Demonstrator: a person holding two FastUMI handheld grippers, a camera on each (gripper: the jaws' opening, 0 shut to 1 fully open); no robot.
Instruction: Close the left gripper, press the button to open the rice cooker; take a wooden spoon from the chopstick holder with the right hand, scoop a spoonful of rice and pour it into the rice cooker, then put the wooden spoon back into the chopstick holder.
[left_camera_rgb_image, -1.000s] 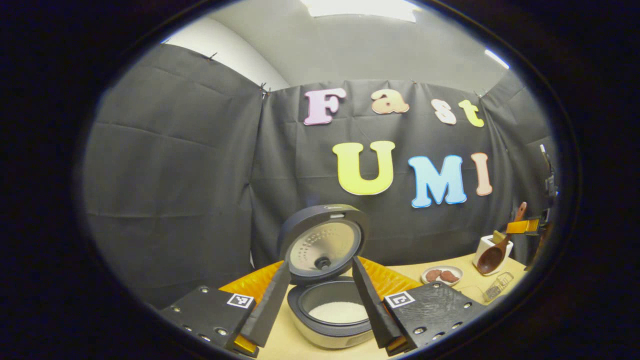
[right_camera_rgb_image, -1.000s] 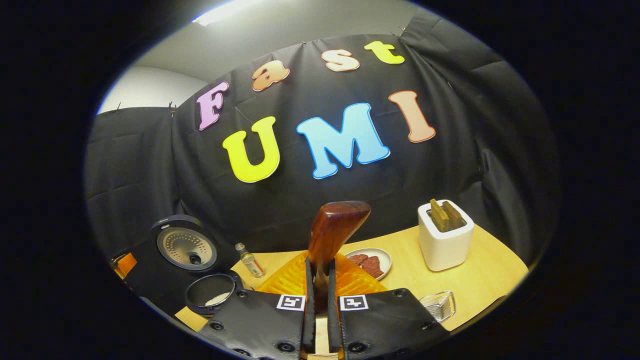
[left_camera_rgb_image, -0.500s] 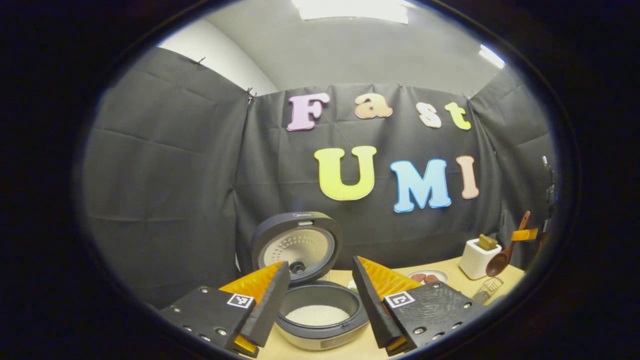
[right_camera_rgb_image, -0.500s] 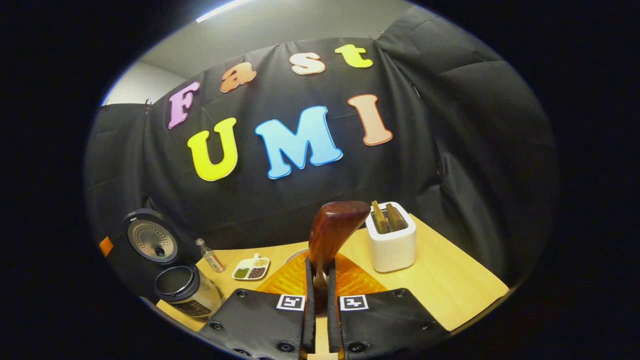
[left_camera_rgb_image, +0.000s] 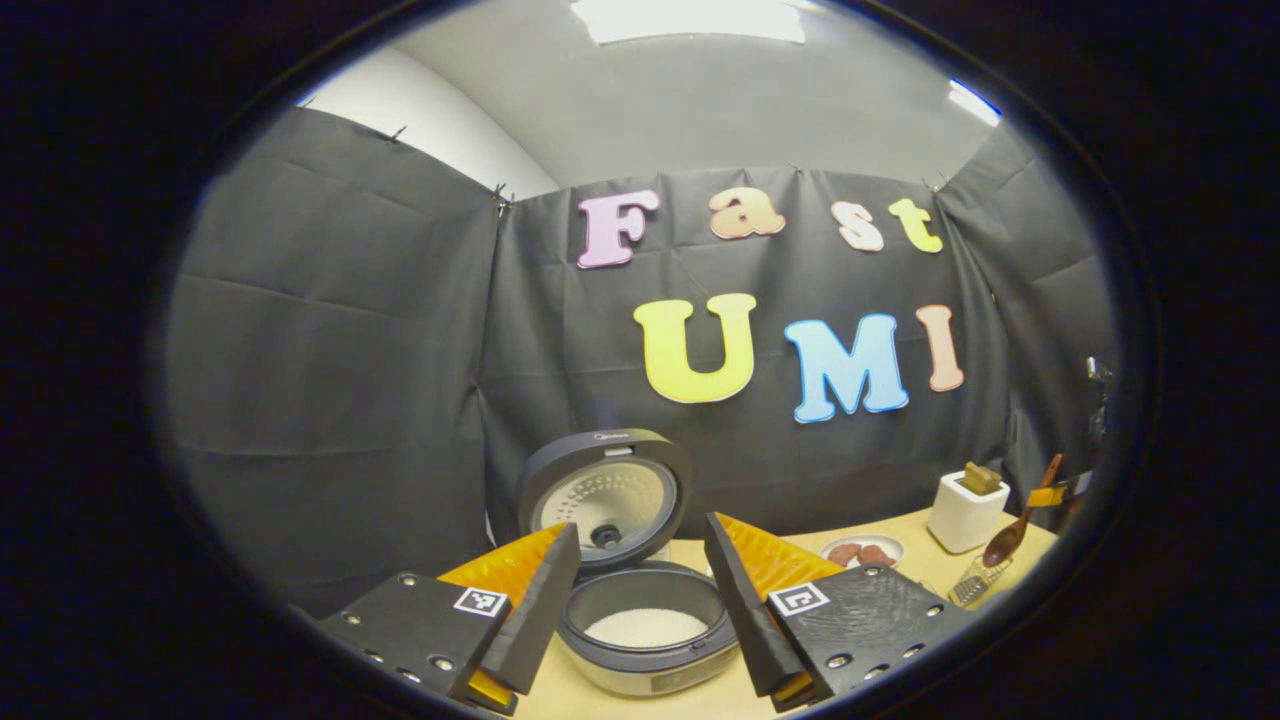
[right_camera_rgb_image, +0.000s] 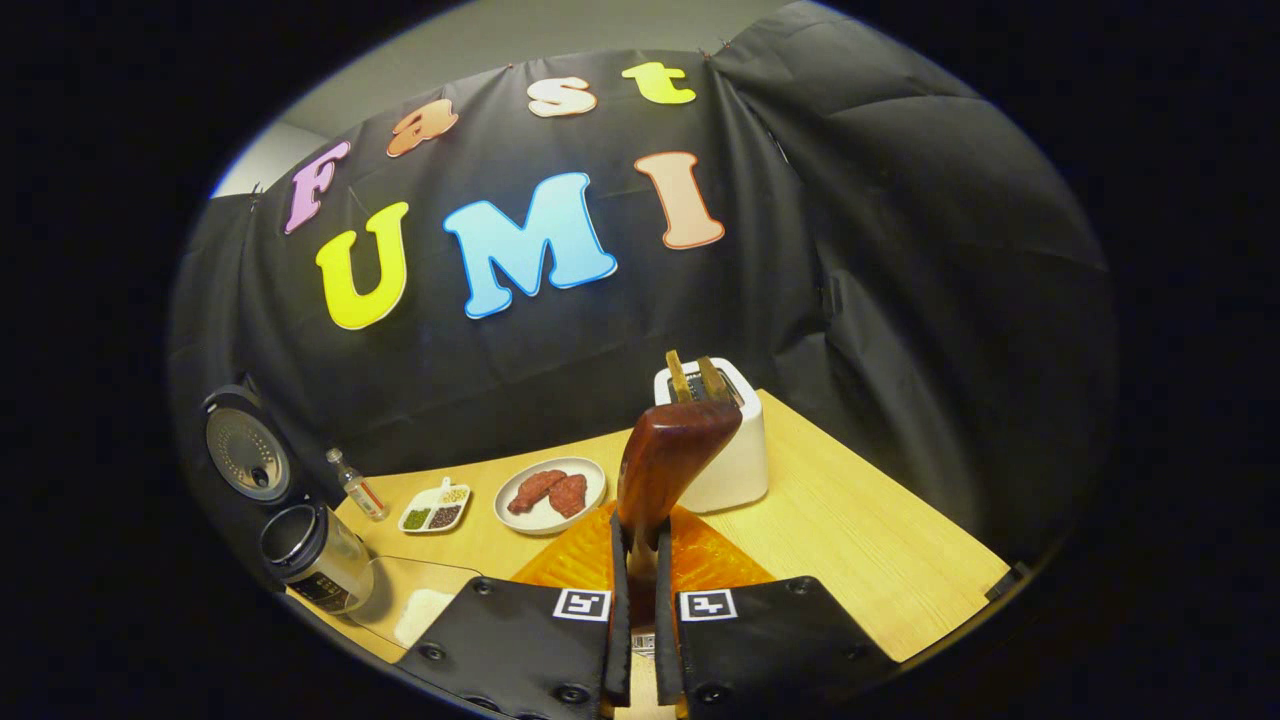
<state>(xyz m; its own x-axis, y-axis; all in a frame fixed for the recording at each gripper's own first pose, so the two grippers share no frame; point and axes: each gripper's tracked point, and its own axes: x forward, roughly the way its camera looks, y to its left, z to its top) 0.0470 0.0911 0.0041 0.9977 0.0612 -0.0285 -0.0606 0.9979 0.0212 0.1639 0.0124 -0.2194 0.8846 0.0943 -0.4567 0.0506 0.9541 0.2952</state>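
The rice cooker (left_camera_rgb_image: 645, 640) stands open with its lid (left_camera_rgb_image: 605, 492) upright and white rice in the pot. My left gripper (left_camera_rgb_image: 640, 590) is open, its fingers on either side of the pot and short of it. My right gripper (right_camera_rgb_image: 640, 545) is shut on the handle of the wooden spoon (right_camera_rgb_image: 668, 460), whose bowl points up. Right behind the spoon stands the white chopstick holder (right_camera_rgb_image: 750, 460) with wooden utensils (right_camera_rgb_image: 695, 378) in it. In the left gripper view the spoon (left_camera_rgb_image: 1005, 545) hangs just right of the holder (left_camera_rgb_image: 965, 515). The cooker (right_camera_rgb_image: 300, 545) sits at far left in the right gripper view.
On the wooden table (right_camera_rgb_image: 860, 540) are a plate of red meat (right_camera_rgb_image: 550, 493), a small divided dish (right_camera_rgb_image: 435, 510) and a small bottle (right_camera_rgb_image: 355, 487). A clear glass container (right_camera_rgb_image: 415, 600) with rice lies near the cooker. Black cloth walls close in the back and sides.
My right gripper has swung to the right with the spoon, bringing the chopstick holder straight behind it. My left gripper drew back a little from the cooker and stays open.
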